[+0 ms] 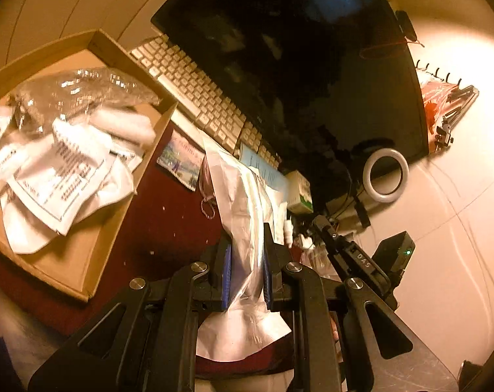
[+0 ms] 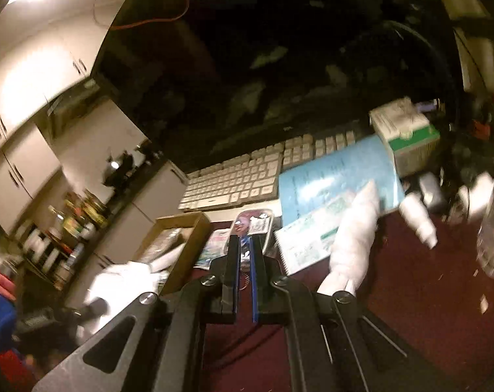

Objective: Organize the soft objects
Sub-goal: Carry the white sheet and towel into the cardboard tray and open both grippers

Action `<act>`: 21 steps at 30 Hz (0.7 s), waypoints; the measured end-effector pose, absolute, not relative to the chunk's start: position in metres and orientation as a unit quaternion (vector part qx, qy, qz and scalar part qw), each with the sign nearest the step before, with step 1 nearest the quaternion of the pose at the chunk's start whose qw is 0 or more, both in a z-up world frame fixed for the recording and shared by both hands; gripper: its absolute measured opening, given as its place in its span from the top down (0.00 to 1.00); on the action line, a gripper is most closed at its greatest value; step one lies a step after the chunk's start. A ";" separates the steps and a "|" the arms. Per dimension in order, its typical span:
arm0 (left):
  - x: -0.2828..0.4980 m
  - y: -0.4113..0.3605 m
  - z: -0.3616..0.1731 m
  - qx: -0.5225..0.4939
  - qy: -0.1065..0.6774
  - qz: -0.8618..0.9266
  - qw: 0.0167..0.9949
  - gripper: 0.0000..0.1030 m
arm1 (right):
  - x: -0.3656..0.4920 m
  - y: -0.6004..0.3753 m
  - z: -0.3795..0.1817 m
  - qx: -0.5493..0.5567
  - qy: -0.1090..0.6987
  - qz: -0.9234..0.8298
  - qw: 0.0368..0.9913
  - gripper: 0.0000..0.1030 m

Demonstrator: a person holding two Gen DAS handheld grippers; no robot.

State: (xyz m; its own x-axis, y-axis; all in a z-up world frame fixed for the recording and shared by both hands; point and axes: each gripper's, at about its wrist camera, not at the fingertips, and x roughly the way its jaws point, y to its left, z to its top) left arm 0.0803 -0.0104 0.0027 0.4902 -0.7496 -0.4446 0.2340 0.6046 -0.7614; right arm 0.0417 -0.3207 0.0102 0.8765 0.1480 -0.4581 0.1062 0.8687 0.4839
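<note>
Left claw [image 1: 247, 261]: jaws pressed onto a white crinkled plastic pouch [image 1: 243, 215], pinched between the blue pads [image 1: 226, 271]; the pouch runs through the grip, its upper part standing up and away toward the keyboard [image 1: 194, 94], its lower end spilling out on the near side of the fingers. Cardboard box [image 1: 99, 235] sits to the left of the left claw, apart from it, on the dark red counter [image 1: 161, 215]. Inside the box: several white printed pouches [image 1: 67, 170] heaped loosely, with a clear crumpled plastic bag [image 1: 83, 88] on the far side of the heap (contents of the bag not legible). Beyond the keyboard, a dark monitor [image 1: 296, 65]; a white ring light [image 1: 384, 176] stands to the right. Right claw [image 2: 244, 254]: fingers nearly together with a thin gap, nothing seen between them. In the right wrist view a white pouch [image 2: 354, 238] lies on the counter [image 2: 410, 277] just right of the right claw, its far end resting on a blue booklet [image 2: 332, 176]; it does not touch the fingers. The cardboard box [image 2: 181, 238] appears far left of the right claw, white material showing at its near end (blurred). A green-and-white carton [image 2: 407, 134] sits at the far right beside the keyboard [image 2: 247, 176].
</note>
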 end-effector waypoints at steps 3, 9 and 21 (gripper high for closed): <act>0.080 -0.012 0.003 -0.314 0.396 -0.309 0.805 0.87 | 0.048 -0.333 -0.002 0.264 0.268 -0.010 0.927 0.74; 0.092 -0.026 -0.011 -0.310 0.419 -0.321 0.791 0.87 | 0.057 -0.362 -0.047 0.314 0.322 -0.056 0.891 0.27; 0.094 -0.013 -0.018 -0.326 0.427 -0.315 0.783 0.87 | 0.067 -0.360 -0.066 0.293 0.346 -0.078 0.888 0.72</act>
